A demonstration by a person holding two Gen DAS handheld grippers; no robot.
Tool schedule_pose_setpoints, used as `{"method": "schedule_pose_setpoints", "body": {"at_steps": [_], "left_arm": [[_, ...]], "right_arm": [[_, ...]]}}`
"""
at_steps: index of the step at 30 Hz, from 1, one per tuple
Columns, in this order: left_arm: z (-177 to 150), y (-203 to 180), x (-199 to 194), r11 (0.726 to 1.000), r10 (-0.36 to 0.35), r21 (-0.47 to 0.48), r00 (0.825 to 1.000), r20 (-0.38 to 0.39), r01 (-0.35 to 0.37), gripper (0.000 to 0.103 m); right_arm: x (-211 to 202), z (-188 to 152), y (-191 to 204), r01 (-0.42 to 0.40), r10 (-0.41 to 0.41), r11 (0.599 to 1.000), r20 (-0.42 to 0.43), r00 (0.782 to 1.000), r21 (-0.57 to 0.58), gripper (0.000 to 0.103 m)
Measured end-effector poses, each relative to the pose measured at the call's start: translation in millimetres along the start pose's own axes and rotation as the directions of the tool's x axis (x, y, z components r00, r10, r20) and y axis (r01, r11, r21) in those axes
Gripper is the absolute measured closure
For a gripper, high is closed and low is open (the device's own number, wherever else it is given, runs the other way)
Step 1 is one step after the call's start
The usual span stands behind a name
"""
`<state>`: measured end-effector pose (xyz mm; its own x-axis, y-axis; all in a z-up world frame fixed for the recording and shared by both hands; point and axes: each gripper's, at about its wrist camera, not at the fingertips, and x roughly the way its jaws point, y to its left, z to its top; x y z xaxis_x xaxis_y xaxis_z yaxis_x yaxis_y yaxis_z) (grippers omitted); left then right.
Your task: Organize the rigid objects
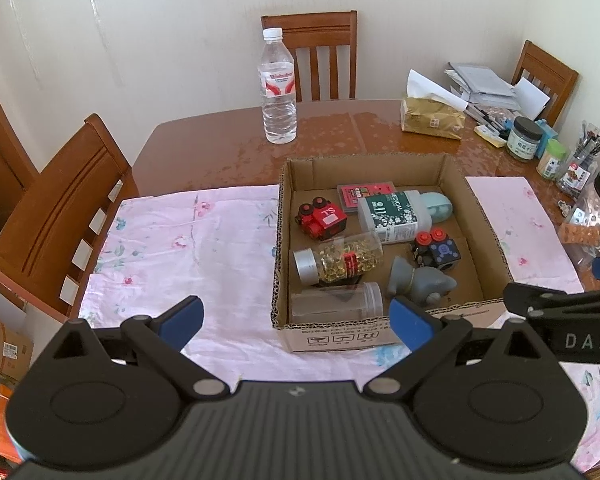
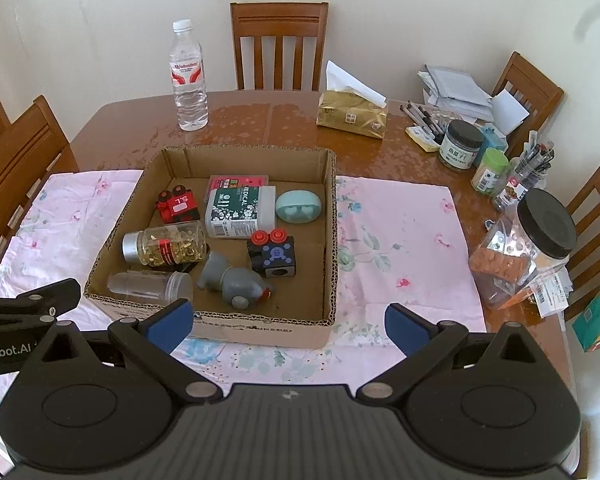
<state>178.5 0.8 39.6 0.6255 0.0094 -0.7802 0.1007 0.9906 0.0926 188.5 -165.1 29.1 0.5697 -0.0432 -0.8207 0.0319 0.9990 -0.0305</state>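
**Both grippers empty above the near edge of the loaded box**

Left gripper (image 1: 296, 316): blue-padded fingers spread wide, nothing between them, held over the pink floral cloth (image 1: 180, 248) at the near-left corner of the cardboard box (image 1: 278, 240). Right gripper (image 2: 286, 318): fingers likewise spread wide and empty, held over the near wall of the same box. Each gripper's black frame shows at the edge of the other's view.

Box stands on the cloth, on a brown wooden table (image 2: 292, 128). Contents, all lying inside:
- clear empty jar (image 2: 152, 286) on its side in the near-left corner
- jar of gold pieces (image 2: 166, 246) with silver lid, on its side just behind the clear jar
- red block toy (image 2: 178, 206) at mid-left
- white bottle (image 2: 240, 216) with dark printed label, lying flat at centre rear, resting over a red-pink flat pack (image 2: 238, 181) by the far wall
- pale teal case (image 2: 299, 207) just right of the white bottle
- black cube toy (image 2: 274, 258) with two red knobs, centre right
- grey figure (image 2: 232, 282) on its side, near centre, just beside the cube

Outside the box: water bottle (image 2: 189, 76) upright at the far side of the table; gold tissue pack (image 2: 352, 118) at far right; large black-lidded jar (image 2: 528, 246) at the right edge, among other small jars and pens.
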Motion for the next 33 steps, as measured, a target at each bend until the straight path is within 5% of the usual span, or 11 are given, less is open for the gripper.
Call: {"method": "schedule_pose_setpoints", "body": {"at_steps": [33], "left_arm": [[9.5, -7.3, -7.4, 1.000, 0.016, 0.010, 1.000, 0.022, -0.016, 0.004]], "right_arm": [[2.0, 2.3, -3.4, 0.012, -0.012, 1.000, 0.006, 1.000, 0.004, 0.000]]}}
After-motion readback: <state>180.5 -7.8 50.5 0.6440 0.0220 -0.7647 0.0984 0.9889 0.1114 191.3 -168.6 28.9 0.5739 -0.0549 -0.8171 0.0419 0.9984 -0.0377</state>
